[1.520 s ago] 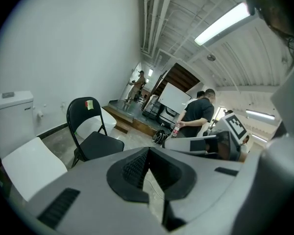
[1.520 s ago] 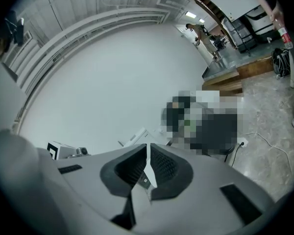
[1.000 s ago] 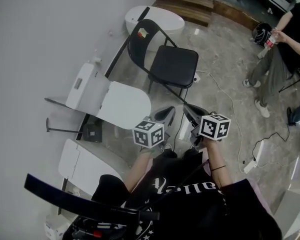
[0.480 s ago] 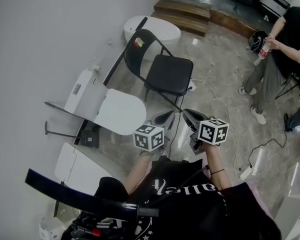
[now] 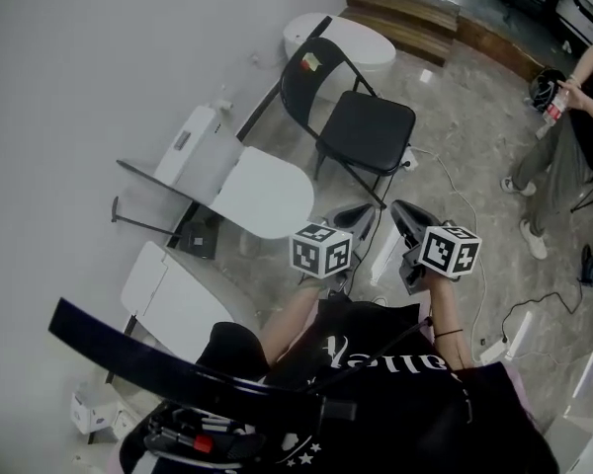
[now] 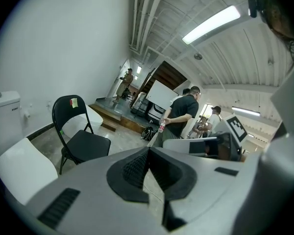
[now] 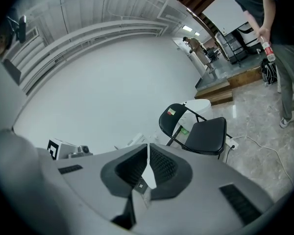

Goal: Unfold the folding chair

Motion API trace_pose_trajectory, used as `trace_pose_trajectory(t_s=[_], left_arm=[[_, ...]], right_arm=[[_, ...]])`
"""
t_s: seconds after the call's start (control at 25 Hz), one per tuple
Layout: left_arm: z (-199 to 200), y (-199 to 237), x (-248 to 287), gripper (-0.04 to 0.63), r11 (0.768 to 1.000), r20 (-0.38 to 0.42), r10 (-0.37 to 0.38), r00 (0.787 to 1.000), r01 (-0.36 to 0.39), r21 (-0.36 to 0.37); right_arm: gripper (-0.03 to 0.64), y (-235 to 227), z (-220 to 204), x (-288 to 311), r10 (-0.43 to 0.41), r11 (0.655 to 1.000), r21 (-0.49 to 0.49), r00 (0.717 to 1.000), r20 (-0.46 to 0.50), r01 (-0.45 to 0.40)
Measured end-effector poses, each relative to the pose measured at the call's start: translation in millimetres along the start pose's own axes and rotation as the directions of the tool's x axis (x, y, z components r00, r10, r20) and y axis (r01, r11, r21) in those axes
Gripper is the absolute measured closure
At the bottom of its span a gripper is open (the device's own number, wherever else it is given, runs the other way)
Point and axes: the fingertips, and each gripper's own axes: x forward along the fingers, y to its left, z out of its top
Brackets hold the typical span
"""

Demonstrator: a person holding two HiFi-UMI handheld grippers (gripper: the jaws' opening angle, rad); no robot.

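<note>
Well short of the folding chair (image 5: 361,117), already open on its legs beside the wall, with left gripper (image 5: 348,217) and right gripper (image 5: 412,219) both closed on nothing. Probably finished: worth checking the seat for full drop, pressing its front edge if short. Cannot tell whether locked out, with some feet hidden beneath the seat.

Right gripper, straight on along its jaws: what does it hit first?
Probably not the black folding chair: it sits right of where the right gripper points. More likely the white fixture by the wall, though depth is unclear.
</note>
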Motion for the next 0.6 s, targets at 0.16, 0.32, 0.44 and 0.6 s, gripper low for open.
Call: trace_pose_trajectory(t_s=[0.16,0.32,0.44,0.6], left_arm=[[-2.0,1.3,-1.5,0.591,1.0,-0.005,0.014,1.0,-0.014,-0.01],[-2.7,4.3,-3.4,0.592,1.0,0.0,0.028,1.0,-0.028,-0.011],[-3.5,6.6,-1.8,0.591,0.999,0.001,0.038,0.999,-0.038,-0.012],[-3.9,8.9,1.6,0.591,0.999,0.001,0.048,0.999,-0.048,-0.015]], right_arm=[[0.591,2.1,-3.4,3.9,0.015,1.0,-0.006,1.0,-0.022,-0.015],[0.591,1.2,-3.8,6.8,0.023,1.0,-0.011,0.999,-0.027,-0.023],[0.591,-2.7,-3.5,5.9,0.023,1.0,-0.012,0.999,-0.028,-0.023],[0.591,-9.5,-3.4,4.1,0.021,1.0,-0.009,0.999,-0.029,-0.021]])
